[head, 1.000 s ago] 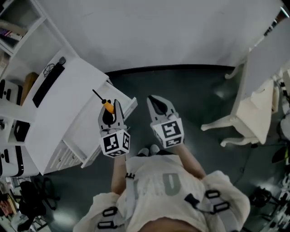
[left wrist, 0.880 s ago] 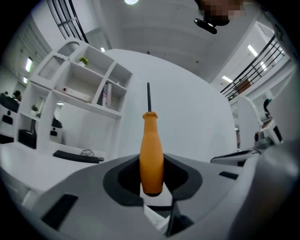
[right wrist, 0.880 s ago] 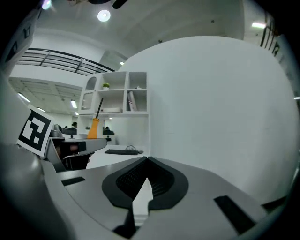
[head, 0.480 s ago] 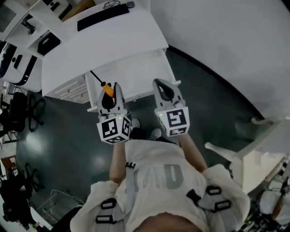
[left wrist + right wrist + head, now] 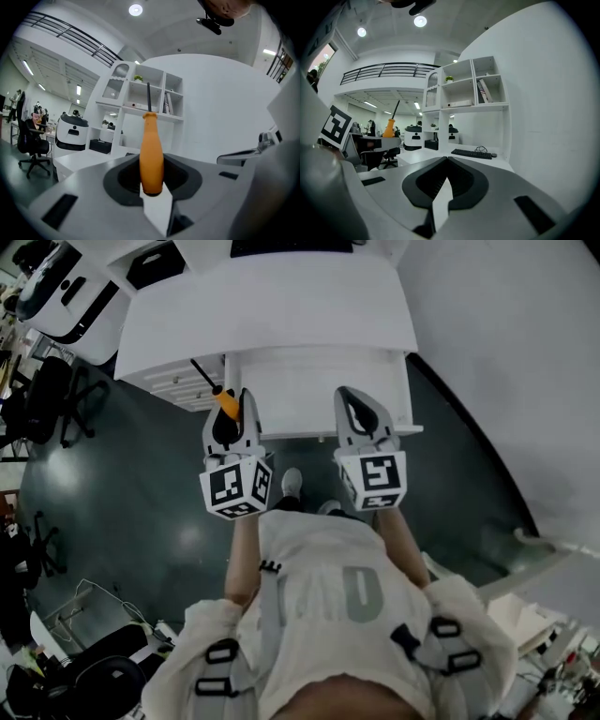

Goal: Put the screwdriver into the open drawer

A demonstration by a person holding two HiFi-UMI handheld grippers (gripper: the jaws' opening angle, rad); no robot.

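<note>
1. A white desk (image 5: 272,324) fills the top of the head view. The floor (image 5: 122,484) below it is dark, with black office chairs (image 5: 42,399) at the left.
2. The person (image 5: 328,615) stands facing the desk in a pale top with strapped harness buckles. Both forearms reach forward side by side, each hand carrying a gripper that points at the desk.
3. The open drawer (image 5: 309,395) juts out from under the desk's front edge, directly ahead of the two grippers. Its inside is white.
4. The left gripper (image 5: 234,413) has a marker cube at its near end. Its jaws are clamped on the orange handle of the screwdriver (image 5: 223,401).
5. The right gripper (image 5: 358,413) is held level with the left one, well apart from it, over the drawer's front right part. In the right gripper view its jaws are pressed together with nothing between them.
6. The screwdriver is off every surface, held in the left claw alone and not in the drawer. In the head view it appears over the drawer's front left corner.
7. In the left gripper view the handle stands upright between the pads. The thin black shaft (image 5: 148,96) points straight up — in the head view it slants up and left, towards the desk.
</note>
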